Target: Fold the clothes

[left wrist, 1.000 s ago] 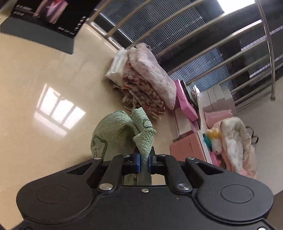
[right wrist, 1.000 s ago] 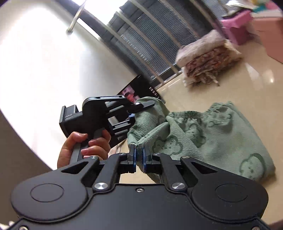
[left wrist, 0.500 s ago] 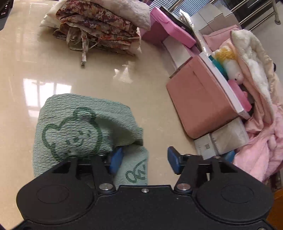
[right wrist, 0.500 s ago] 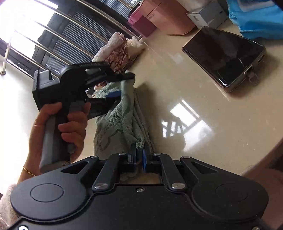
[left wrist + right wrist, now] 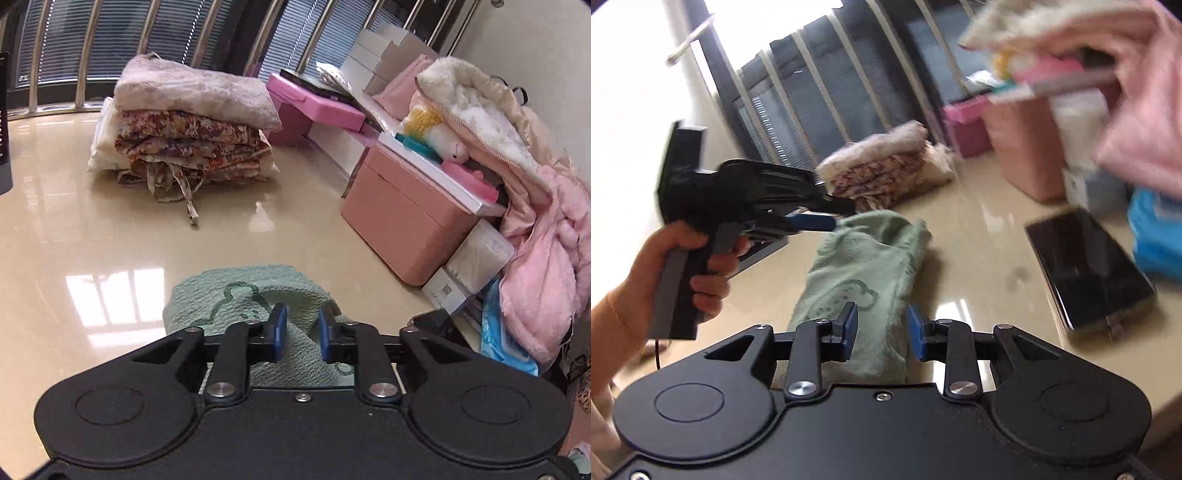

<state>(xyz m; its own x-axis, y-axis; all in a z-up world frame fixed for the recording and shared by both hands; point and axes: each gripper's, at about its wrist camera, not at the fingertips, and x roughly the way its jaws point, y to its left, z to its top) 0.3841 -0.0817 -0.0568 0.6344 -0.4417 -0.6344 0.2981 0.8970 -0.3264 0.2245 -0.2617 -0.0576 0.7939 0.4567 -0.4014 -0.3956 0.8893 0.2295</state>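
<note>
Both grippers stand over the green towel (image 5: 864, 273), which lies bunched on the glossy table (image 5: 92, 229), away from its edges. The left gripper (image 5: 300, 334) is partly open, blue pads astride a ridge of cloth without pinching it. The right gripper (image 5: 882, 328) is parted wider, the near end of the towel between its pads, unheld. A phone (image 5: 1089, 266) lies to the right, a clothes stack (image 5: 188, 125) toward the far edge.

My left wrist camera sits low over the worktop (image 5: 110, 229) facing the folded pile (image 5: 192, 122), my right one looks across from alongside, and both closely share the green cloth (image 5: 236, 295).
</note>
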